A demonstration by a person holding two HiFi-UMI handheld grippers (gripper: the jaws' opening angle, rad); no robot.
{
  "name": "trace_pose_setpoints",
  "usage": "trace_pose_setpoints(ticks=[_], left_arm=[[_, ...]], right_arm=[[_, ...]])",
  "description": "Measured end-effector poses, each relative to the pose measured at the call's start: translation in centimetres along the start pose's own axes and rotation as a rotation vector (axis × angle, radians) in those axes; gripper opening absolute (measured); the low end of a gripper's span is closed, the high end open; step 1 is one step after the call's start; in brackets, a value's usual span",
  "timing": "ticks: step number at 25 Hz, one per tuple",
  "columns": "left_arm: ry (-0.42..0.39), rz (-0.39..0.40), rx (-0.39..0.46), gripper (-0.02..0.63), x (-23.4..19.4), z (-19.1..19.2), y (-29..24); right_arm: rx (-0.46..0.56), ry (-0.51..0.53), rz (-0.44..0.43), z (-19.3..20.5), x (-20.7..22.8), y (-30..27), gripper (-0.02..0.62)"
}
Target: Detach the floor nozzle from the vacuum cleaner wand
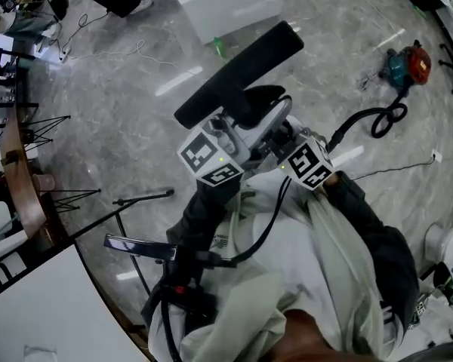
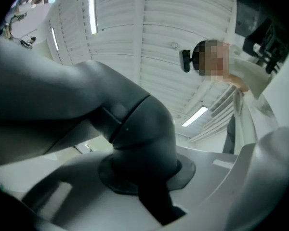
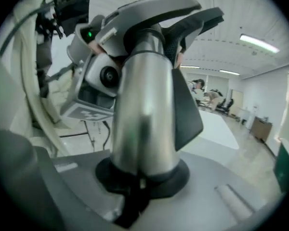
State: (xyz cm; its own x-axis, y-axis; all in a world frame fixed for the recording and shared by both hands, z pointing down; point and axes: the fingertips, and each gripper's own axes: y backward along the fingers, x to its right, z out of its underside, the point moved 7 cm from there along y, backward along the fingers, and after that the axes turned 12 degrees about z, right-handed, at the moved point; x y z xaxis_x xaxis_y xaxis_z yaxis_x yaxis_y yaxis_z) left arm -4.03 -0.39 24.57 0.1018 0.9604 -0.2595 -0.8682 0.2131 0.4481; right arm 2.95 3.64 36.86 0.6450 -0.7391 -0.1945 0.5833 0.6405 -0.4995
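Note:
In the head view the black floor nozzle [image 1: 241, 70] is held up off the floor, slanting up to the right. Its dark grey neck [image 2: 135, 129] fills the left gripper view, and my left gripper [image 2: 144, 177] is shut on it. In the head view that left gripper [image 1: 238, 123] reaches up from its marker cube to just below the nozzle. My right gripper [image 3: 142, 182] is shut on the silver wand tube [image 3: 144, 114], which rises straight out from between the jaws. In the head view the right gripper [image 1: 283, 134] sits close beside the left one.
A white cabinet [image 1: 226, 2] stands on the marble floor behind the nozzle. A red and teal machine [image 1: 408, 65] and a black hose [image 1: 377, 119] lie at the right. Black stands [image 1: 53, 127], a wooden chair [image 1: 19, 172] and a white table [image 1: 38, 308] are at the left.

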Motion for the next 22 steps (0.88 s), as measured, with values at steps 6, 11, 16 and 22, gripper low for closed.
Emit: trace_pose_setpoints(ticks=[6, 11, 16, 22], left_arm=[[-0.054, 0.127, 0.051, 0.074, 1.5, 0.0, -0.5], [-0.002, -0.068, 0.027, 0.077, 0.3, 0.5, 0.0], [0.001, -0.146, -0.032, 0.074, 0.2, 0.5, 0.6], [-0.081, 0.179, 0.014, 0.075, 4.3, -0.3, 0.0]], right_arm=[[0.043, 0.036, -0.464, 0.0, 0.2, 1.2, 0.038], [-0.009, -0.029, -0.249, 0.3, -0.2, 0.6, 0.037], [-0.024, -0.028, 0.173, 0.6, -0.9, -0.2, 0.038], [0.077, 0.044, -0.301, 0.1, -2.1, 2.6, 0.038]])
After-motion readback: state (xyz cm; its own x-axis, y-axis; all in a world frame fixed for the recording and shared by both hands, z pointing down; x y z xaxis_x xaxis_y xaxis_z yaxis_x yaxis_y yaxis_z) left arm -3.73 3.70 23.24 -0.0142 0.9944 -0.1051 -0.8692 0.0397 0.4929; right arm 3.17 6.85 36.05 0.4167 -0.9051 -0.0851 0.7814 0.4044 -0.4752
